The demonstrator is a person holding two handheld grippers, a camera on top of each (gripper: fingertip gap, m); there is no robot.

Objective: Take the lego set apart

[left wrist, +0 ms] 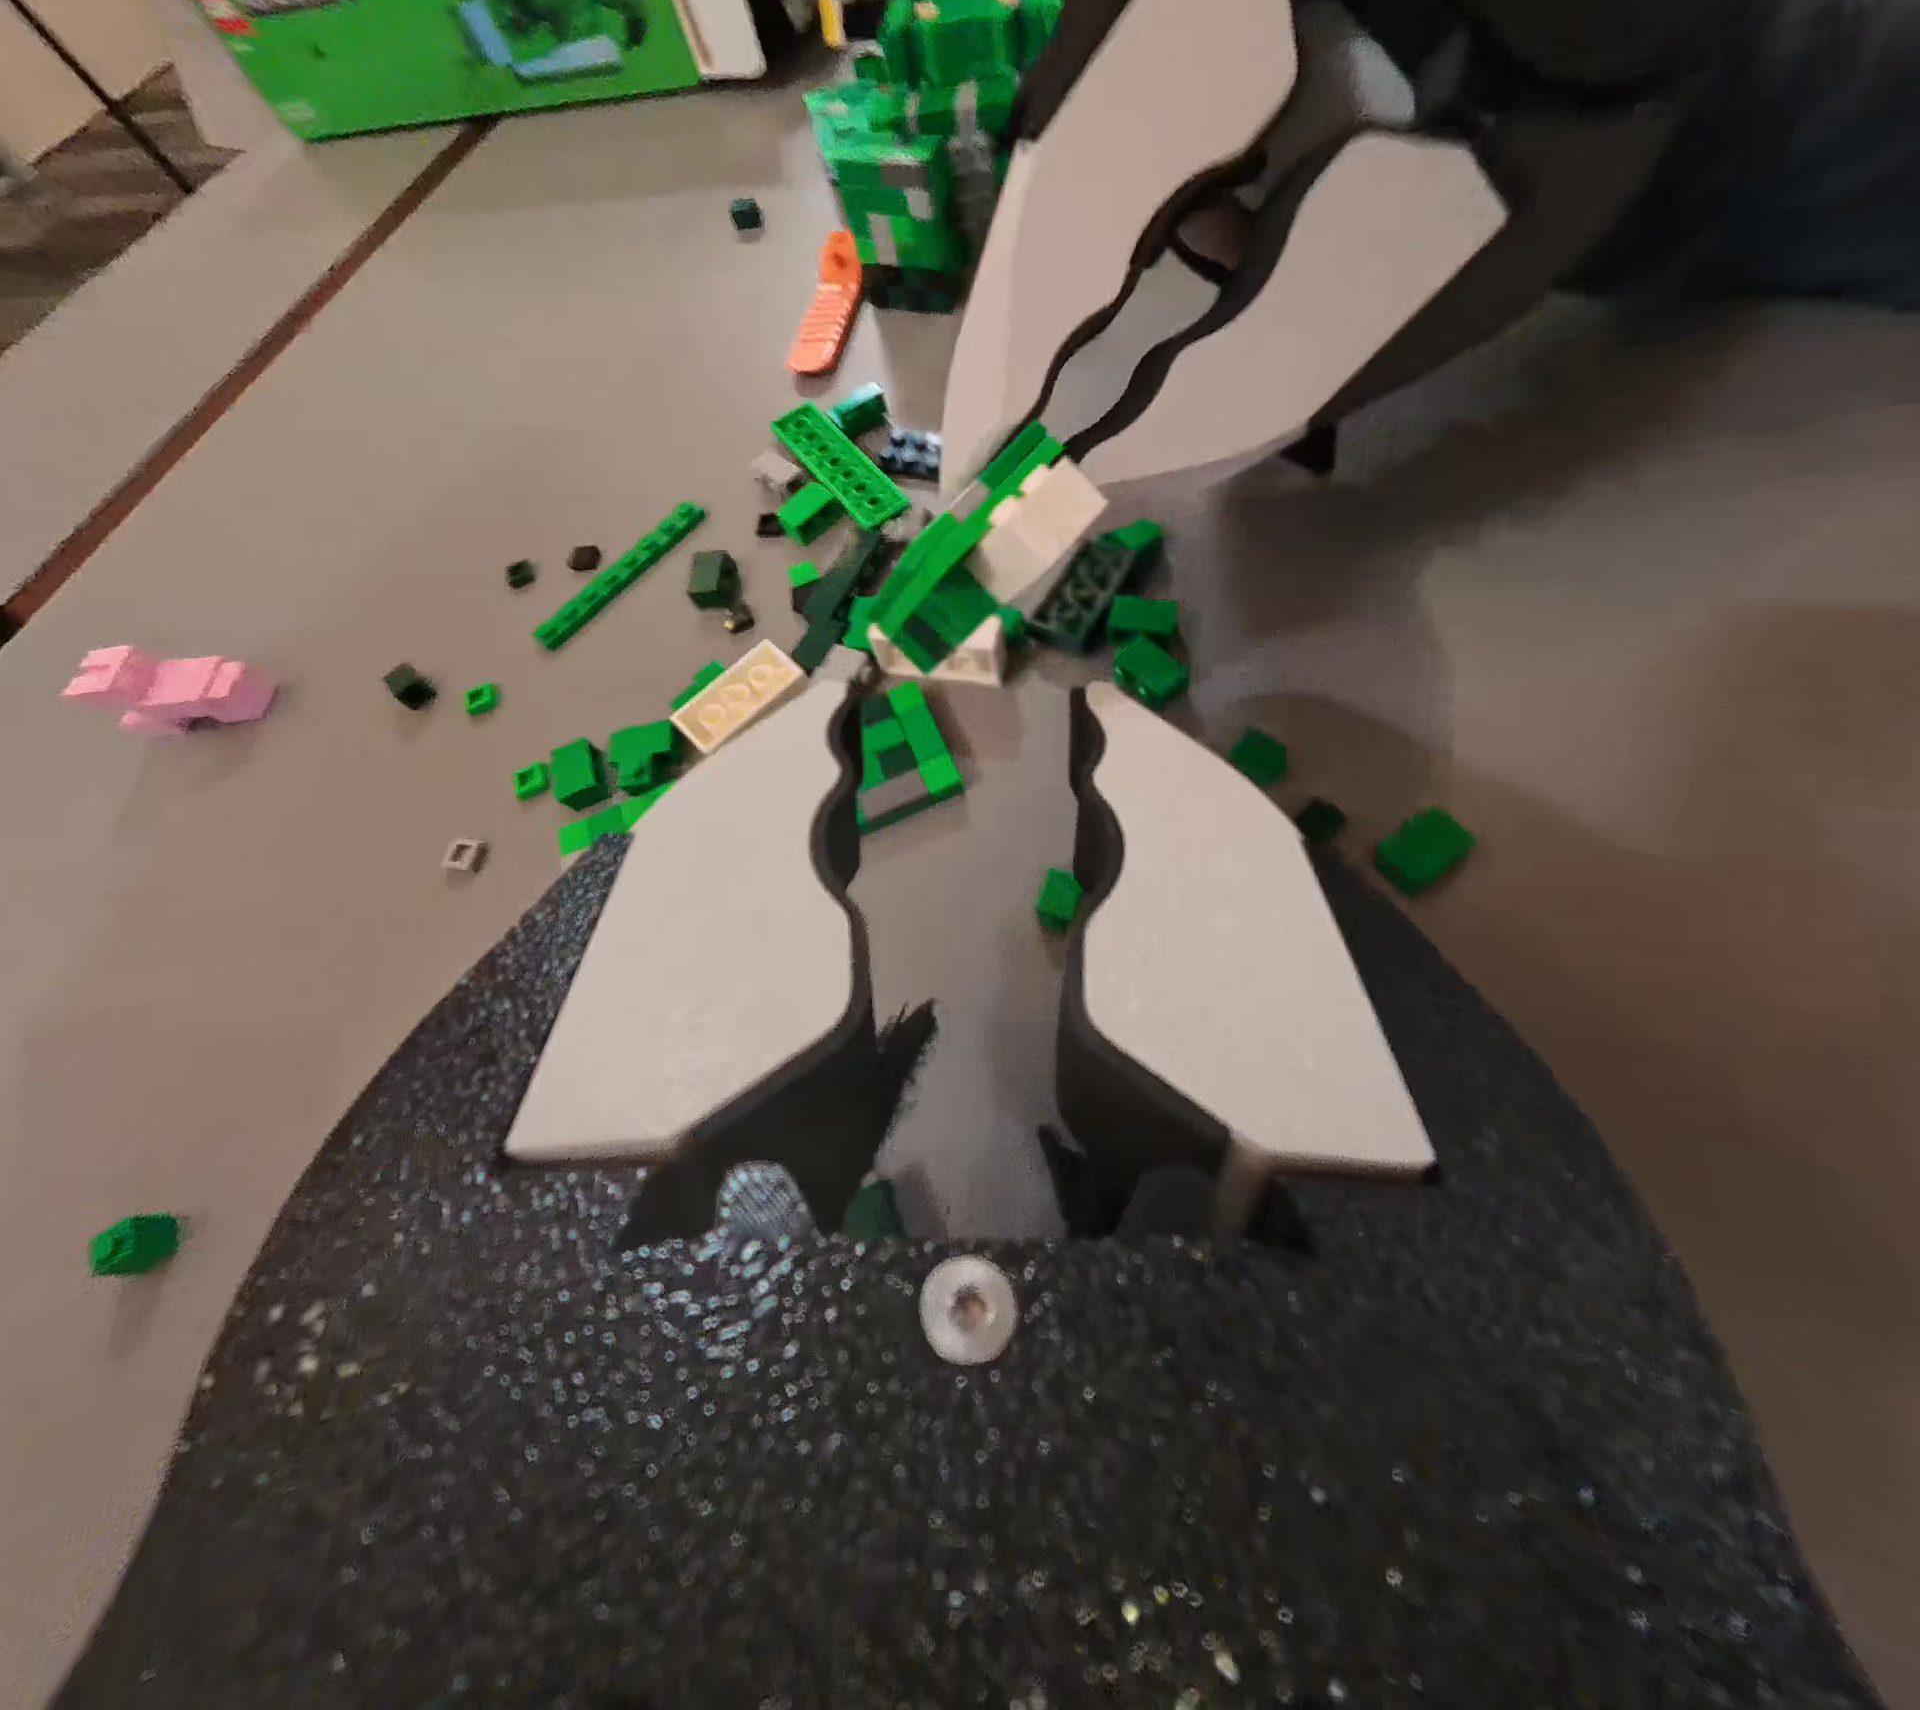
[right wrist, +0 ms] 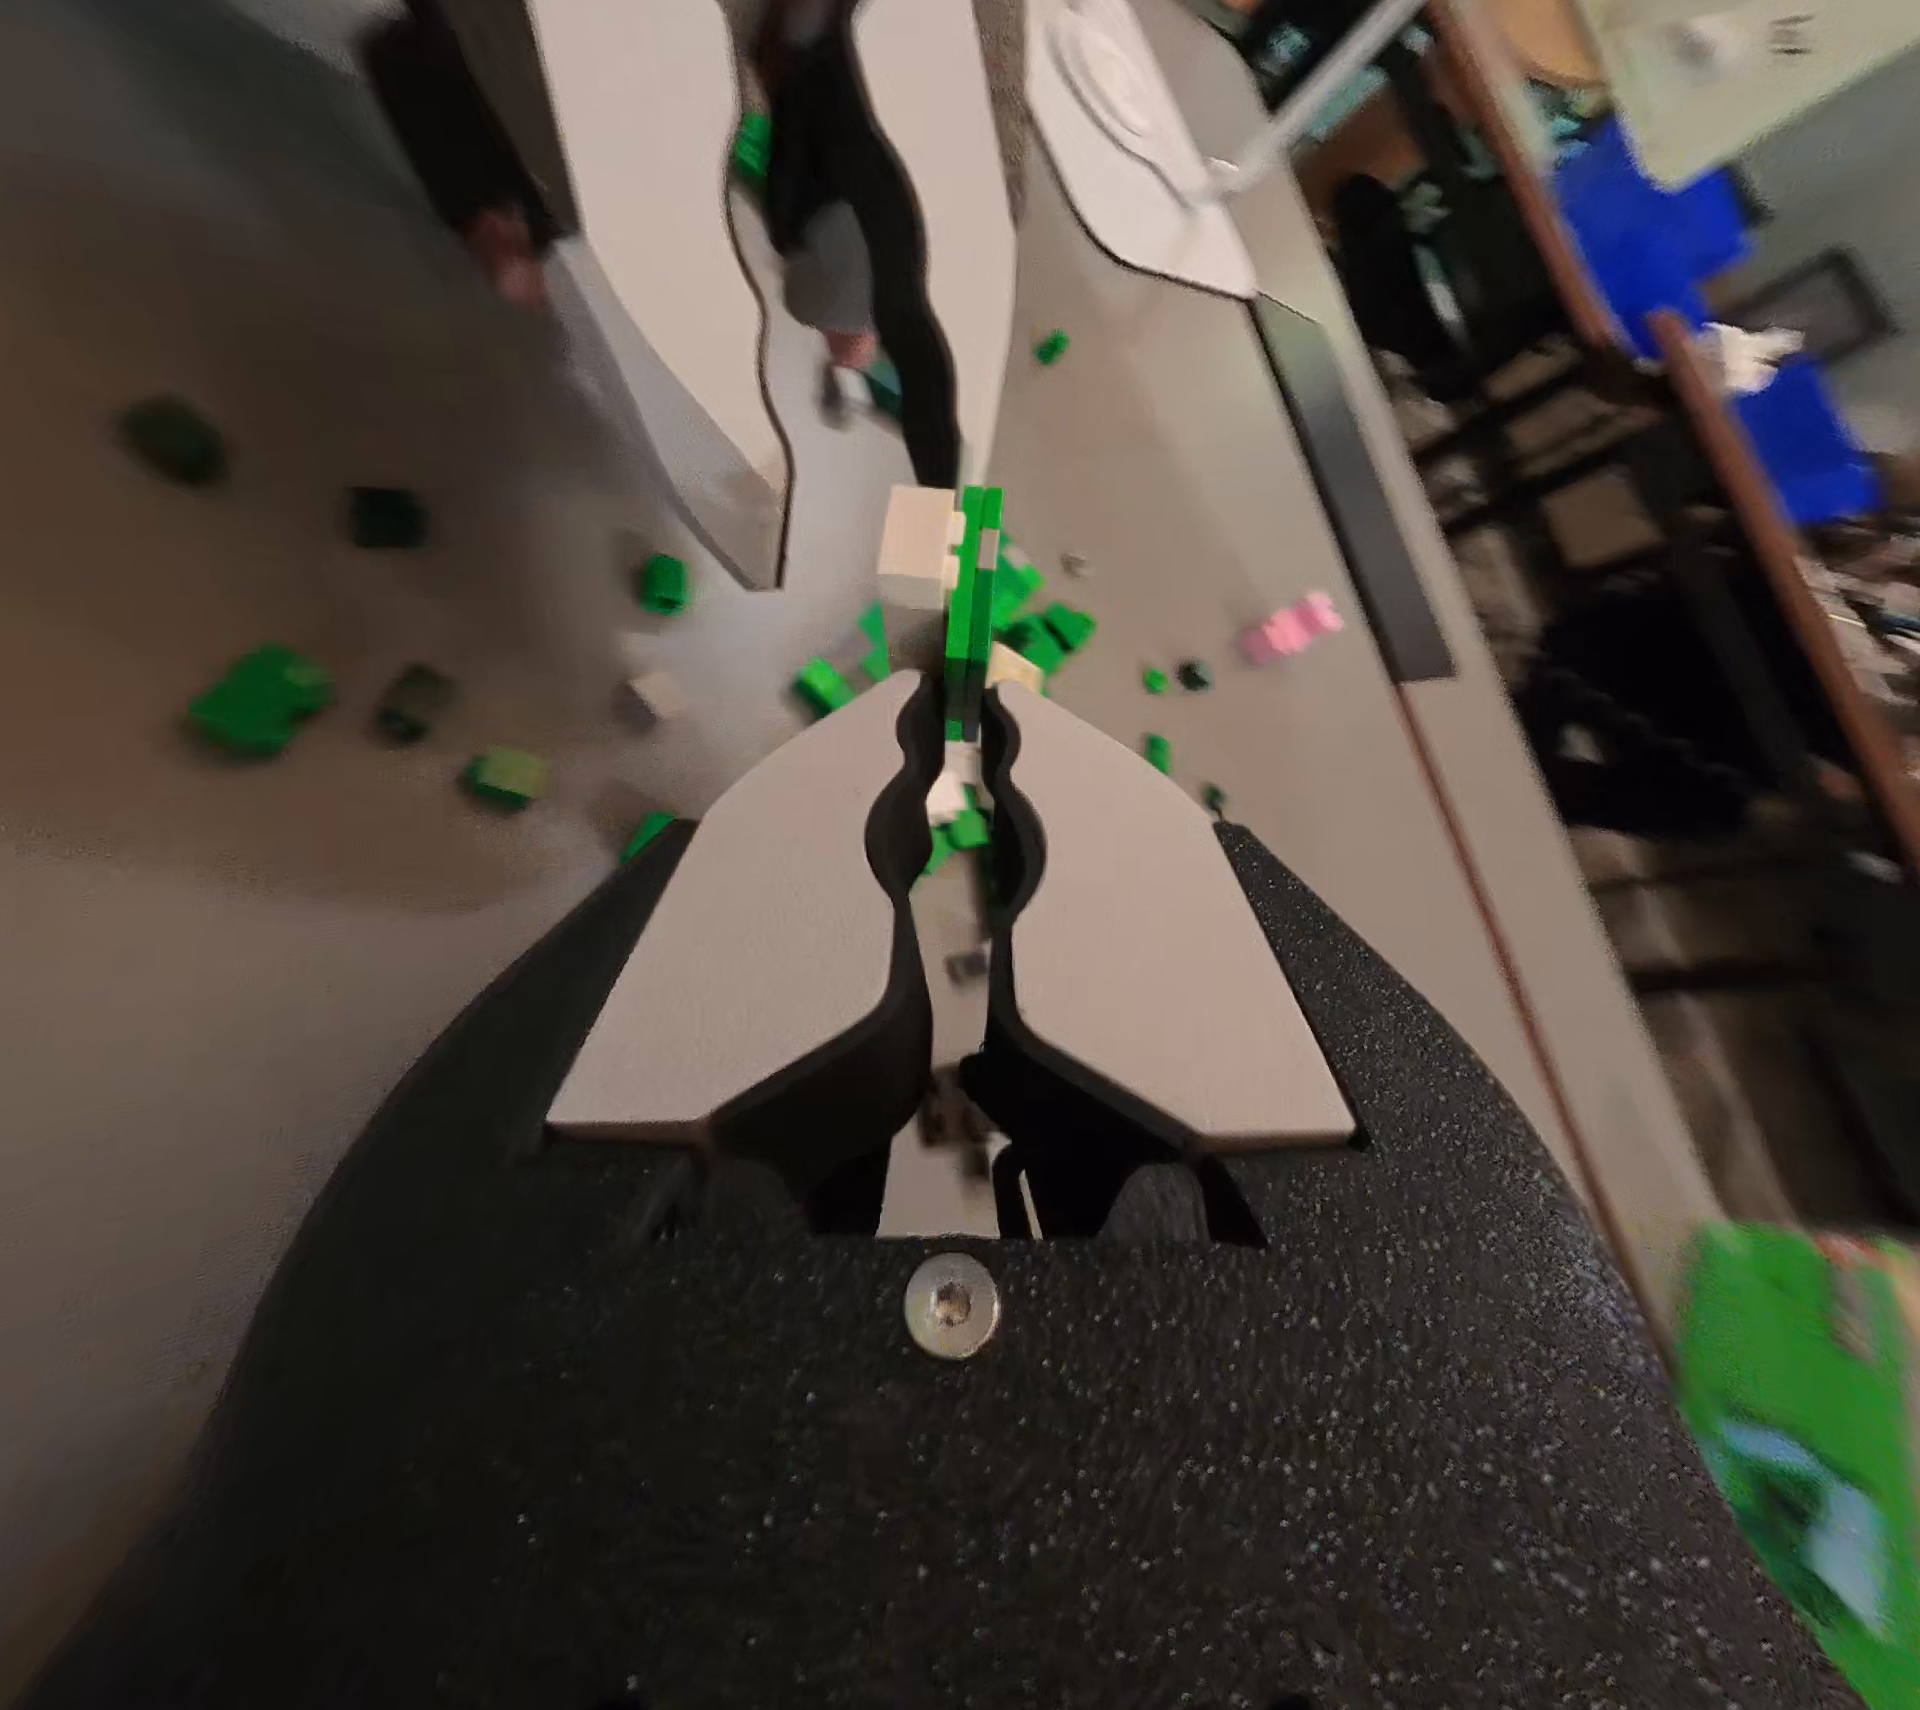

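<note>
Right wrist view: right gripper pinches a green-and-white chunk; left gripper gapes wide — a careless twist could scatter bricks off the tabletop.

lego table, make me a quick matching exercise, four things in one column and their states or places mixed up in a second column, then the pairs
1. right gripper
2. left gripper
3. pink pig
4. orange tool

A. open
B. apart from the brick pile, on the table's far left in the left wrist view
C. shut on the green and white piece
D. beside the green model

Pairs: 1-C, 2-A, 3-B, 4-D
</note>
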